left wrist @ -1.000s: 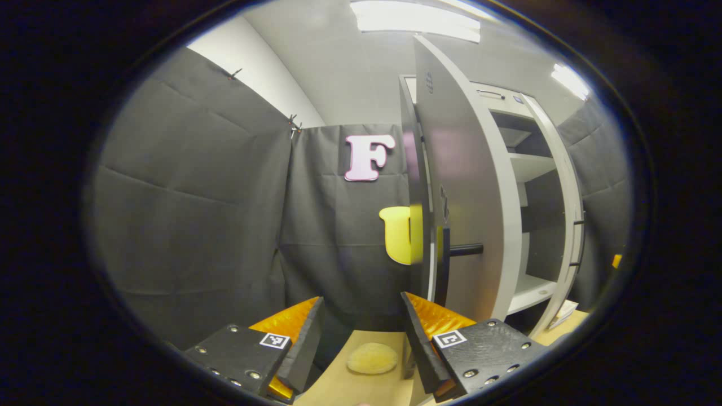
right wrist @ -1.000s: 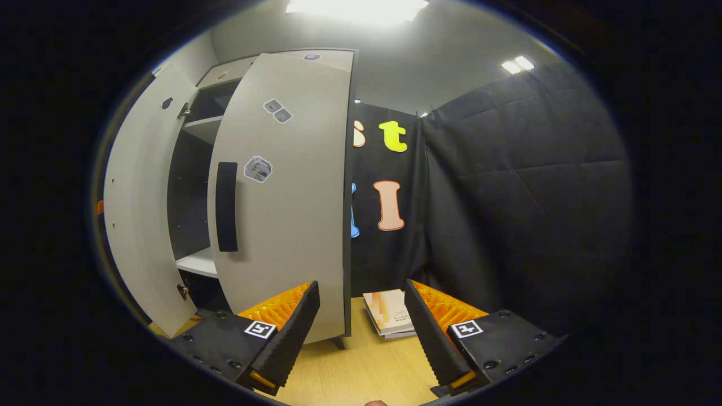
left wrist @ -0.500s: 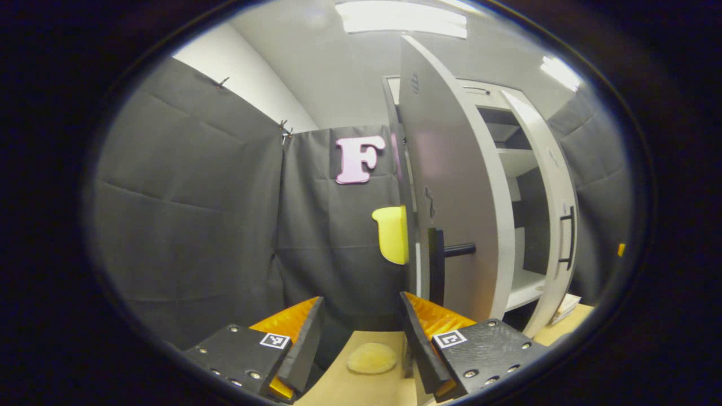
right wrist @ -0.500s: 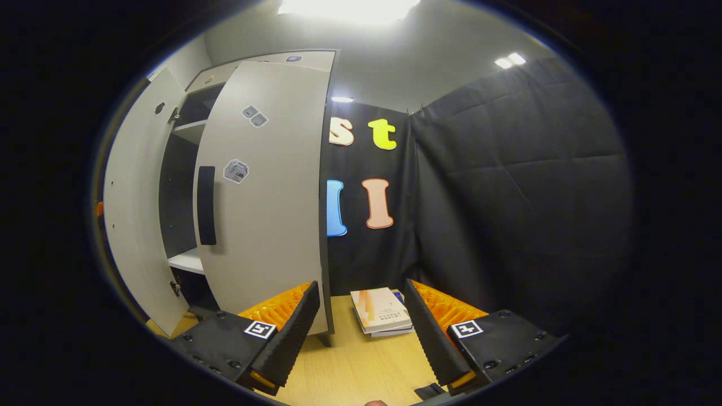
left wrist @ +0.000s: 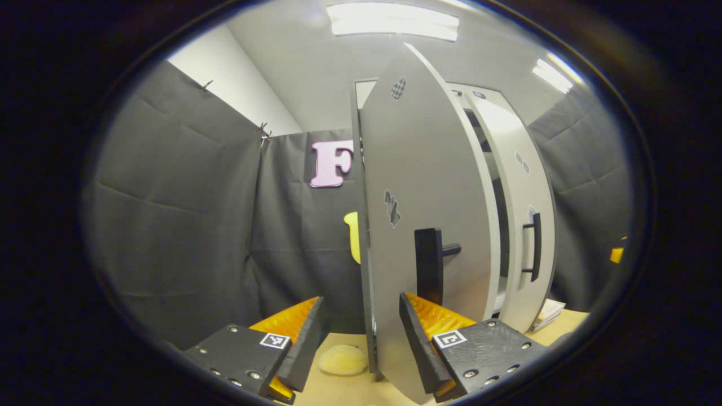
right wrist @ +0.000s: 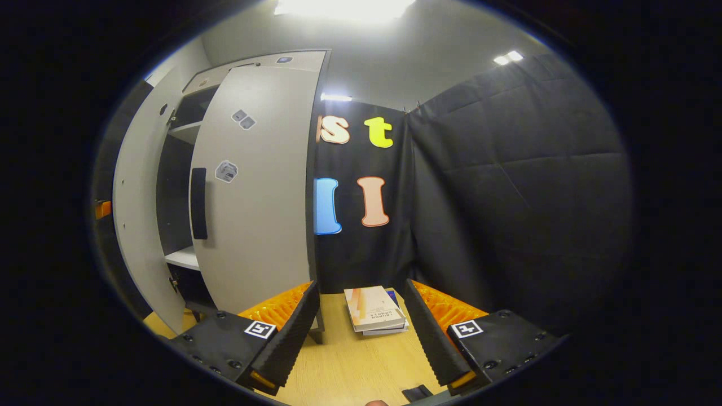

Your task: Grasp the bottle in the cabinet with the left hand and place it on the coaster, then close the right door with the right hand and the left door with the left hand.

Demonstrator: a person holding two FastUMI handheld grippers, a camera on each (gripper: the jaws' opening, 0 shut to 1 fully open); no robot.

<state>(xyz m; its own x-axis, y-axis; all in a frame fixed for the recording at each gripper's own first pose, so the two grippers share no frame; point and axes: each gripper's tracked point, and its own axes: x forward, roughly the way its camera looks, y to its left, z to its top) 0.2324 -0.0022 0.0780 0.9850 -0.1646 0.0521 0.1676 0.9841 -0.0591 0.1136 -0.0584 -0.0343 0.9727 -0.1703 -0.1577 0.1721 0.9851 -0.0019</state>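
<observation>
In the left gripper view the cabinet's left door stands partly swung in, its outer face turned to the camera, with its dark handle just above the left gripper. That gripper's fingers are spread wide with nothing between them; the inner one (the right-hand finger in this view) lies against or just in front of the door's lower face, and contact cannot be told for sure. Below the gap, the round pale coaster lies on the wooden table near the door's hinge edge; no bottle can be made out on it. Past the left door, the right door hangs ajar with its own handle showing.

In the right gripper view the right door is nearly closed against the cabinet, a shelf visible through the gap. The right gripper is held level over the table, fingers wide apart and empty, pointing at a stack of books by the table's far edge.
</observation>
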